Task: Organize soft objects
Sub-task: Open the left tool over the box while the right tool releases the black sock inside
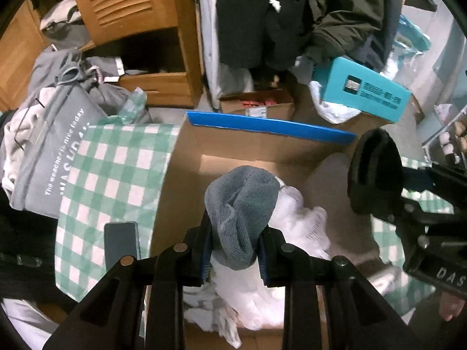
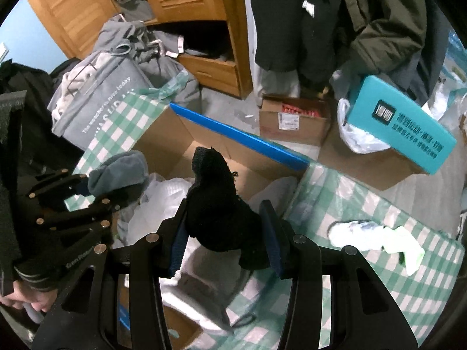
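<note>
Above the open cardboard box (image 1: pixel 256 143), the left gripper (image 1: pixel 235 248) is nearly closed, pinching a grey sock (image 1: pixel 242 207). Beside it over the same box, the right gripper (image 2: pixel 224 233) stands about half open, clamped on a bulky black sock (image 2: pixel 216 201).

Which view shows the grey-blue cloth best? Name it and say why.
The left wrist view. There the grey-blue cloth fills the centre, pinched between the left tongs, its knit texture clear above the cardboard box. The right wrist view shows only a small rounded end of it at the left, partly behind those tongs.
</note>
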`<state>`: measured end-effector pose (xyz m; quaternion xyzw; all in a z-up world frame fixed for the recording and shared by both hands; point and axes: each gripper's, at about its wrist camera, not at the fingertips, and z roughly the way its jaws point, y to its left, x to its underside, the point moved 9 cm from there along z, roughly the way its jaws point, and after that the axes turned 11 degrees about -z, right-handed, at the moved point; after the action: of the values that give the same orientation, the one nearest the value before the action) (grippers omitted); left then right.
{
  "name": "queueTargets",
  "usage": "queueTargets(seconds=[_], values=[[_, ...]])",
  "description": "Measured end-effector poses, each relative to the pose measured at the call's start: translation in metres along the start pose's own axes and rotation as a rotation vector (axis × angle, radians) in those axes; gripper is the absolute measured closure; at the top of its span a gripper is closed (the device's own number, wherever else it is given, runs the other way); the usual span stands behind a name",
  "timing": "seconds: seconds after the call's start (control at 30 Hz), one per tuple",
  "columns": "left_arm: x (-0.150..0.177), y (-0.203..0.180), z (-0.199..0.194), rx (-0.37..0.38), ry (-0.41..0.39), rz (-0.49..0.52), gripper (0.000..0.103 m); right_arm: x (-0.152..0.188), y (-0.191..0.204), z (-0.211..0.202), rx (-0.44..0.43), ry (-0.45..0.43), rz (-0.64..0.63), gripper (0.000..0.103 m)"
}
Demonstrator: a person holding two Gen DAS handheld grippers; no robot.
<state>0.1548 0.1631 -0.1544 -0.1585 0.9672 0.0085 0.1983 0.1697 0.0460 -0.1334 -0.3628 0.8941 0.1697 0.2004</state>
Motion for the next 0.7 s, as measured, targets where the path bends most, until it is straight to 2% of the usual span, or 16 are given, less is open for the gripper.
queueTargets(seconds=[0.2,0.27,0.33,0.4,0.47,0.7], values=[[0.002,0.007,0.017,-0.018,0.047,-0.036,0.068,-0.004,0.005,0.017,-0.039,0.026,-0.002,0.054],[-0.001,0.009,0.014,-0.030,0.033,-0.042,0.062,-0.006,0.006,0.017,-0.038,0.017,-0.006,0.051],[-0.003,0.011,0.009,-0.029,0.015,-0.051,0.050,-0.012,0.005,0.014,-0.033,-0.011,-0.007,0.050],[-0.004,0.014,0.003,-0.043,-0.006,-0.052,0.047,-0.016,0.006,0.010,-0.023,-0.032,-0.008,0.044],[-0.005,0.016,0.001,-0.040,-0.012,-0.059,0.045,-0.020,0.006,0.004,-0.010,-0.054,-0.014,0.033],[-0.004,0.017,-0.009,-0.022,-0.034,-0.061,0.042,-0.019,0.004,-0.009,-0.003,-0.077,0.003,0.033]])
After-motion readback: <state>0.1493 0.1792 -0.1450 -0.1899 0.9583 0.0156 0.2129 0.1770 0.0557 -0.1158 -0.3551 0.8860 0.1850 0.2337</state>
